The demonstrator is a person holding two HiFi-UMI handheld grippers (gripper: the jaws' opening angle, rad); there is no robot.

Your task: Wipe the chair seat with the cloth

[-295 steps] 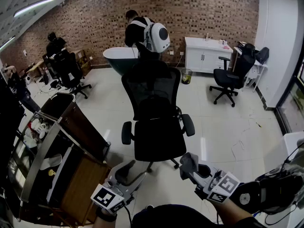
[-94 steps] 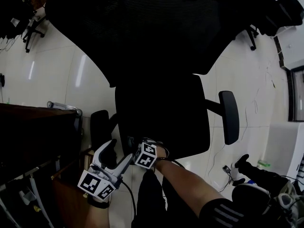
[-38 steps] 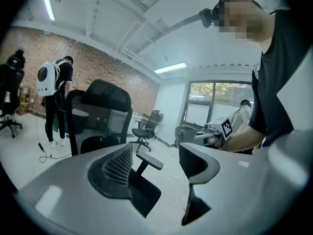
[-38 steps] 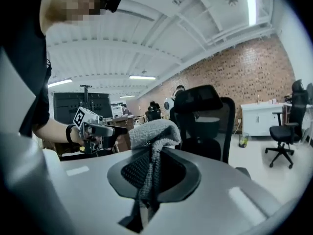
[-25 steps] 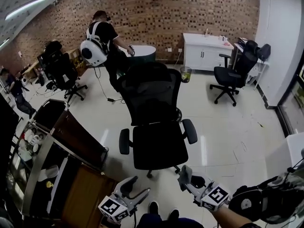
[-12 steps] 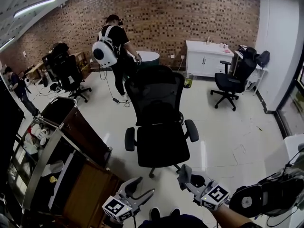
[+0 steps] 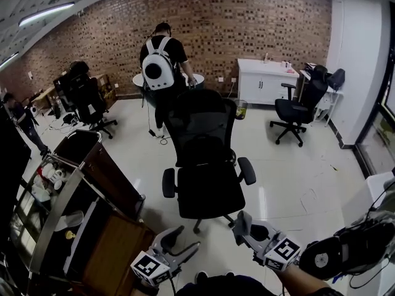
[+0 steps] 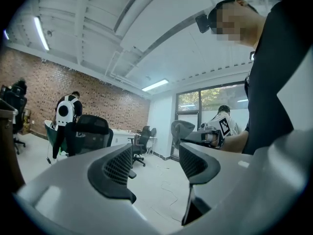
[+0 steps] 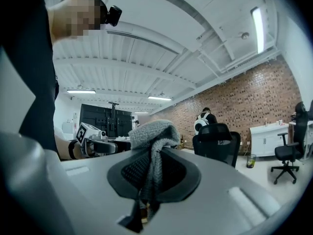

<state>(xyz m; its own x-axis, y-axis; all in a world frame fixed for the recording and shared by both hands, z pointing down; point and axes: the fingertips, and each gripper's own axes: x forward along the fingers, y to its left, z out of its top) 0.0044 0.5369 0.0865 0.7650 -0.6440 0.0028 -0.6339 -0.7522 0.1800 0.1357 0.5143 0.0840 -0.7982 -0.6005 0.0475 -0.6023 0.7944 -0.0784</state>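
Hanging from the clamped jaws of the right gripper [image 7: 247, 226], the grey cloth [image 9: 152, 131] is held ready for wiping, with a bunch of it standing above the pads. The left gripper [image 7: 180, 239] is held with its jaws apart and nothing between them, probably to be free for steadying. The seat [image 7: 210, 193] is seen at 12 o'clock, well apart from both grippers and not yet touched, so it must be approached first.

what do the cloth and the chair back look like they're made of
Cloth: grey woven or knitted fabric, matte; a nubby looped texture shows. Chair back: black, matte, likely mesh, though too dark to confirm.
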